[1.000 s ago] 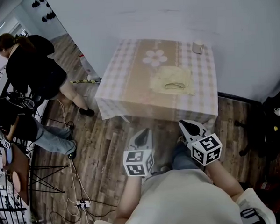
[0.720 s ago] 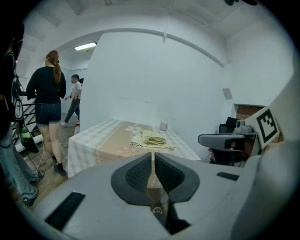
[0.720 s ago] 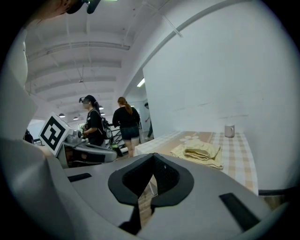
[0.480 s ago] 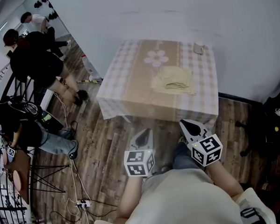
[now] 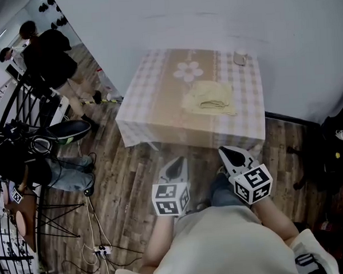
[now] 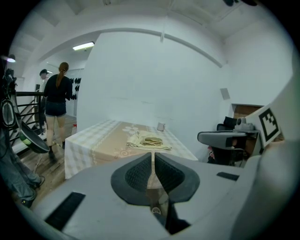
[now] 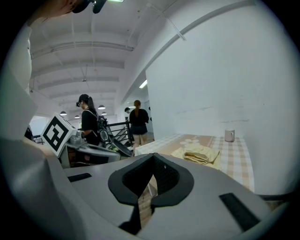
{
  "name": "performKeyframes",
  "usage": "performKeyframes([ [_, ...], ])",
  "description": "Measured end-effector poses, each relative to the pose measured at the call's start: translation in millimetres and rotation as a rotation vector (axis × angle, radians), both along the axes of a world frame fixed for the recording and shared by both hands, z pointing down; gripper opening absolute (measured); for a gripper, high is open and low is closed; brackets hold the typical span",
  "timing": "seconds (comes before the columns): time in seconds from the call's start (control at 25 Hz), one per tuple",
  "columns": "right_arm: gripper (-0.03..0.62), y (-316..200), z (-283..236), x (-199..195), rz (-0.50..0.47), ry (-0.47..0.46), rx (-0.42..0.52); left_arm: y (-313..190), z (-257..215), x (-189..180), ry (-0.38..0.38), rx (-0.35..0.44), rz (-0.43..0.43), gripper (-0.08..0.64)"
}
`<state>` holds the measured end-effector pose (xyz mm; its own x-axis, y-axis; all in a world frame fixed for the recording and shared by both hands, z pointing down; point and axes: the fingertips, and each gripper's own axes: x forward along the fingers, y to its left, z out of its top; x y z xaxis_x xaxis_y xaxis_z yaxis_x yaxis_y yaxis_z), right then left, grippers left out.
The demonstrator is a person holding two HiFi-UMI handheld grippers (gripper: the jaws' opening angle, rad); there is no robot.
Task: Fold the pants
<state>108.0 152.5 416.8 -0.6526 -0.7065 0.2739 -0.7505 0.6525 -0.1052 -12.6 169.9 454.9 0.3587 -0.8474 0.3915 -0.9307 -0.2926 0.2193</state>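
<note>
- Well, the pants (image 5: 209, 98) are pale yellow and lie folded into a small bundle on the table (image 5: 251, 109). They are ahead of both grippers and well apart from the jaw tips, and no gripper touches them.
- Along the left gripper (image 6: 153, 161), the bundle is straight ahead, just above the line of the tips. Along the right gripper (image 7: 152, 174), it is ahead and a little to the right of the tips.
- The left gripper has its jaws together, with only a thin slit between the pads, and nothing stands between them.
- The right gripper has its jaws fully closed on each other, and they are also empty.
- Both grippers are in front of the person's light shirt (image 5: 223, 245), over the wooden floor (image 5: 127, 176). Their tips point toward the table and stop short of its near edge; the right tips are the nearer ones to that edge.
- A checked cloth (image 5: 136, 107) with a beige middle strip covers the table. Its white flower print (image 5: 189, 71) lies beyond the pants, to the left.
- A small cup (image 5: 240, 58) stands beyond the pants, a little to the right, near the white wall (image 5: 211, 17).
- Far to the left of the left tips, a person in dark clothes (image 5: 49, 54) stands on the floor.
- Cables with a power strip (image 5: 100, 247) lie on the floor to the left, behind the tips.
</note>
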Motion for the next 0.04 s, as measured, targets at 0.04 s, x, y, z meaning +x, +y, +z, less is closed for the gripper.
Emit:
performKeyframes([
  [0.04,0.000,0.0,0.2,0.7,0.000,0.000,0.001,-0.4,0.0,1.0,0.000,0.001,0.002,0.020],
])
